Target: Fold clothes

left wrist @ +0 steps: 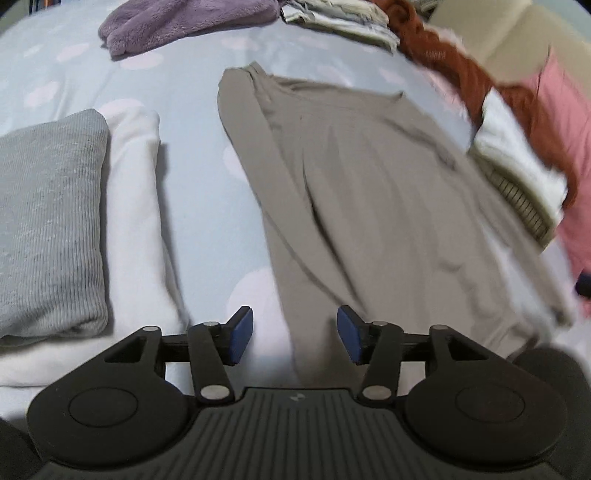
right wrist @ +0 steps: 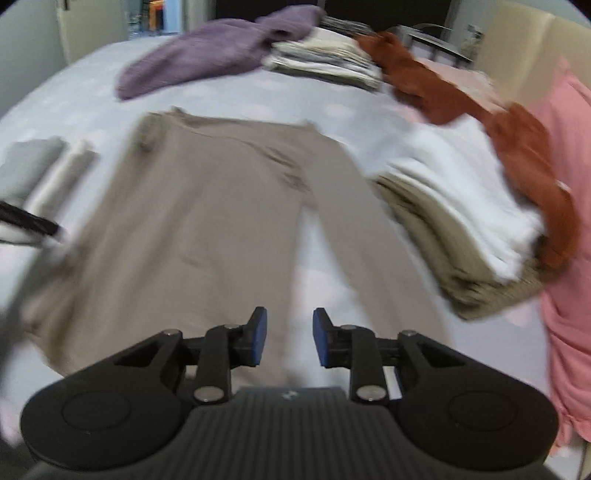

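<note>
While I look through the left wrist camera, my left claw (left wrist: 295, 334) hangs open with nothing between its blue pads, low over the bed (left wrist: 192, 155). A taupe shirt (left wrist: 354, 206) lies spread flat on the pale blue cover, its near edge just under the claw. Left of it sits a folded grey knit (left wrist: 48, 218) on top of a folded white piece (left wrist: 140, 206). A purple fleece (left wrist: 177, 22) lies at the far edge, a rust-red garment (left wrist: 454, 62) to the right.

From the right wrist camera, blurred, my right claw (right wrist: 290, 339) is open too and empty, above the shirt's (right wrist: 207, 214) lower part. A stack of white and beige folded clothes (right wrist: 454, 221) sits right of the shirt, beside a pink cloth (right wrist: 569, 221).
</note>
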Demonstrator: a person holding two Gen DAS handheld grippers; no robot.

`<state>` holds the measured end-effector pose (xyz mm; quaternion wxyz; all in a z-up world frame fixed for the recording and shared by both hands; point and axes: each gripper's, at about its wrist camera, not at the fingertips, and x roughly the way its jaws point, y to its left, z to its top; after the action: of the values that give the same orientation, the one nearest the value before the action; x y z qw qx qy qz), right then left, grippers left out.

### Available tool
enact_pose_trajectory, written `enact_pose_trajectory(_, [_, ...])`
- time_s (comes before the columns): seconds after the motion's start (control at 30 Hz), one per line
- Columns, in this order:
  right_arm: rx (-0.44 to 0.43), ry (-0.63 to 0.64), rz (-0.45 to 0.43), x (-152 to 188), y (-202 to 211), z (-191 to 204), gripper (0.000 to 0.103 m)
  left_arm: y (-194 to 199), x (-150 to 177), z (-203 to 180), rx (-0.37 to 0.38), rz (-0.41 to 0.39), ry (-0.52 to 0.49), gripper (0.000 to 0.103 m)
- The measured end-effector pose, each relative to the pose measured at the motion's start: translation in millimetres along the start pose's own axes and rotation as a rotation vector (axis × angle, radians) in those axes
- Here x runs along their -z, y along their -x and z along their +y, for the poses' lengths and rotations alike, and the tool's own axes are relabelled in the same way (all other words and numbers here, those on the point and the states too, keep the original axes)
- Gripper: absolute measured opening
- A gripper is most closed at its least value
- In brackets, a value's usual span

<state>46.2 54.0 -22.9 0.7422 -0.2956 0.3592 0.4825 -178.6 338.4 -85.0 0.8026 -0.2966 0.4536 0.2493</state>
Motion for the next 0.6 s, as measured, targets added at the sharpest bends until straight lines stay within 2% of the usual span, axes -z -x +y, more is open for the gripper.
enact_pose_trajectory(0.13, [-0.050, -0.004, -0.057, -35.2, 1.8, 65.9, 0.043, 7.1, -8.3, -12.9, 0.125, -0.059, 0.101, 0.050])
enact_pose_trajectory(0.2, [-0.051, -0.054, -0.091, -51.6, -0.4, 89.3, 0.046, 9.1, -16.8, -24.4, 0.156, -0.086, 0.104, 0.058])
enact_pose_trajectory(0.4, [0.046, -0.224, -0.177, -68.6, -14.0, 119.7, 0.051, -12.8, -21.4, -20.8, 0.043, -0.056, 0.069, 0.061])
enact_pose_trajectory(0.5, [0.065, -0.265, -0.148, -62.9, -27.6, 120.6, 0.054, -24.6, -23.0, -17.9, -0.018, -0.038, 0.051, 0.060])
enact_pose_trajectory(0.6, [0.049, -0.287, -0.120, -55.6, -41.8, 124.2, 0.054, -38.0, -16.9, -3.3, -0.085, -0.037, 0.084, 0.057])
